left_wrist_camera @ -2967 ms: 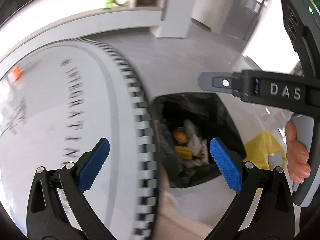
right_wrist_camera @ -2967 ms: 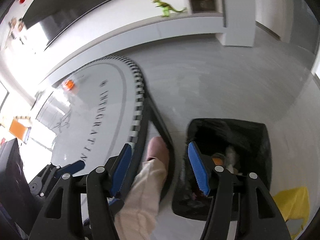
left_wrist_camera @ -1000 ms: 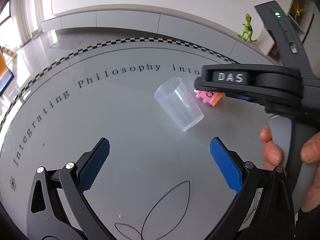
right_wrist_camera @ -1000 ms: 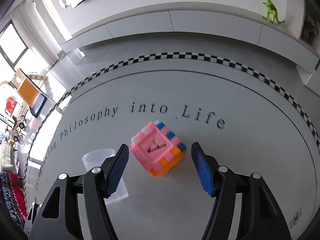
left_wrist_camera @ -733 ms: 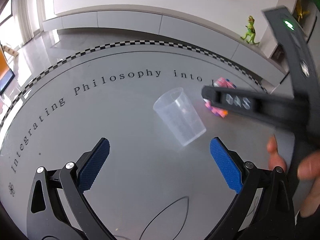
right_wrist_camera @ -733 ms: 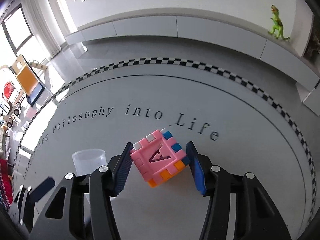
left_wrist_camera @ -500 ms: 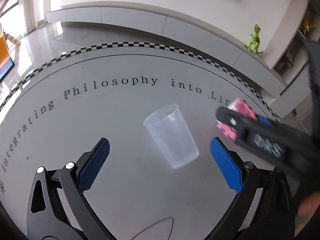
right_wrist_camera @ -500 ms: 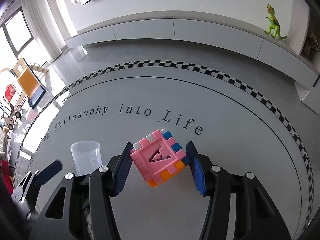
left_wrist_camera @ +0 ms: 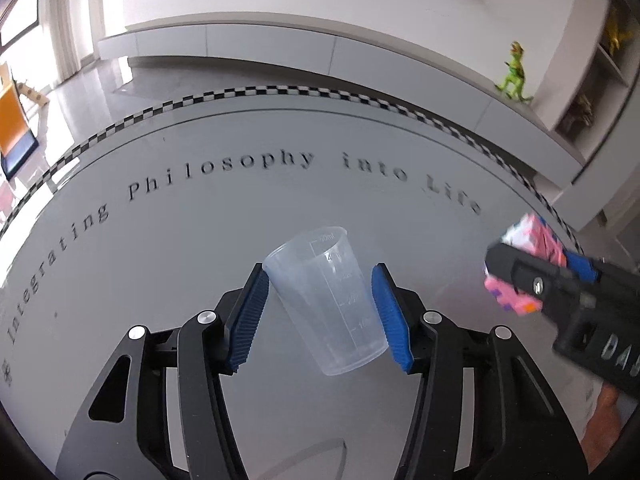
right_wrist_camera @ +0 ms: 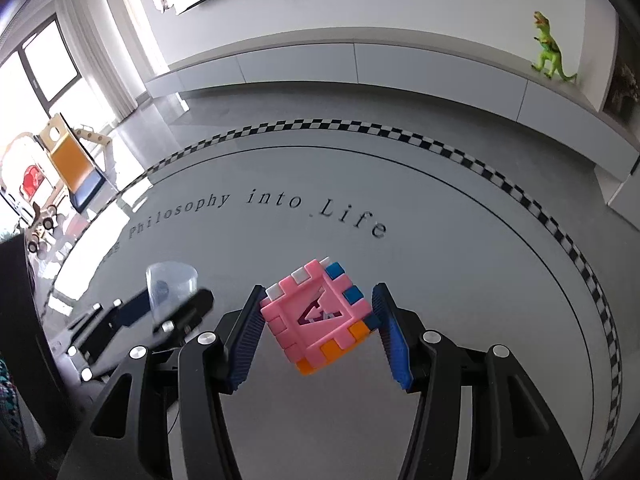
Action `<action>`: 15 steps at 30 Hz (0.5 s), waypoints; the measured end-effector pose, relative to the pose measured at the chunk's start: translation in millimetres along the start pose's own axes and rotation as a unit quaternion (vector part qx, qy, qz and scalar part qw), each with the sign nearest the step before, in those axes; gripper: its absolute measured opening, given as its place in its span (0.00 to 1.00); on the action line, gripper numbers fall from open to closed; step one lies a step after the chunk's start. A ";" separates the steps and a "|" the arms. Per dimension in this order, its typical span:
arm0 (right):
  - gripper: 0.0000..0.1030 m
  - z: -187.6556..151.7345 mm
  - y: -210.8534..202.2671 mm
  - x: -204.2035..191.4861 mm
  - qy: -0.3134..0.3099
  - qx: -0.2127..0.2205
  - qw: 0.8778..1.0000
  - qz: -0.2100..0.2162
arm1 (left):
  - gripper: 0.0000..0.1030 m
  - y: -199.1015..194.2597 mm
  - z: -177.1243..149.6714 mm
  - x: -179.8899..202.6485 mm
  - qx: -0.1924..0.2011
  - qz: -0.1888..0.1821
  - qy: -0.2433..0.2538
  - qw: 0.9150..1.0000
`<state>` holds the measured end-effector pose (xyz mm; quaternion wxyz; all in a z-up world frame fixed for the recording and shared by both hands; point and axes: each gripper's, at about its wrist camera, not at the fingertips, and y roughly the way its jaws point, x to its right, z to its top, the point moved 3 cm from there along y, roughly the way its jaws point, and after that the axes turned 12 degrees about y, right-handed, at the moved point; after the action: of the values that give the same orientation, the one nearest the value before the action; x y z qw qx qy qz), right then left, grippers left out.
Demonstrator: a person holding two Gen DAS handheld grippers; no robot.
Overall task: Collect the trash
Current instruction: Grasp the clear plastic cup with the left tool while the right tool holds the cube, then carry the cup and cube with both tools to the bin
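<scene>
My left hand-held gripper [left_wrist_camera: 320, 316] holds the clear cup [left_wrist_camera: 326, 300], tilted between its pads; squeezing harder could buckle it. My right hand-held gripper [right_wrist_camera: 318, 320] clamps the pink cube [right_wrist_camera: 318, 314] by its corners, so it could twist free

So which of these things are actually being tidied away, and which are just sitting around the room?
Being collected:
- clear plastic cup, held in the left gripper
- pink puzzle cube, held in the right gripper

Just there:
- round table with lettering
- green toy dinosaur on the white ledge
</scene>
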<state>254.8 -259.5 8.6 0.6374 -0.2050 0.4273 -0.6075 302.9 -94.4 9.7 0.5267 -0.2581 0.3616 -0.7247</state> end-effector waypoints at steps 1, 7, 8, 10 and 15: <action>0.54 -3.3 -5.9 3.1 0.003 0.000 1.000 0.002 | 0.51 -7.8 -5.6 6.0 0.001 -0.001 0.008 1.000; 0.54 -21.6 -49.1 16.2 0.023 0.004 1.000 0.015 | 0.51 -43.3 -31.0 30.4 0.003 -0.014 0.029 0.999; 0.54 -26.5 -59.3 20.8 0.026 0.006 1.000 0.016 | 0.51 -50.3 -35.7 35.6 0.003 -0.014 0.034 0.999; 0.54 -33.4 -73.3 27.7 0.029 0.008 0.999 0.016 | 0.51 -62.4 -42.9 46.4 0.005 -0.018 0.038 0.999; 0.54 -58.3 -122.9 52.5 0.040 0.017 0.999 0.021 | 0.51 -98.1 -63.5 78.2 0.009 -0.039 0.055 0.998</action>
<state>129.4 -316.2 56.9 0.6357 -0.1604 0.4466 -0.6088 174.0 -134.7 48.9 0.4793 -0.2268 0.3730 -0.7614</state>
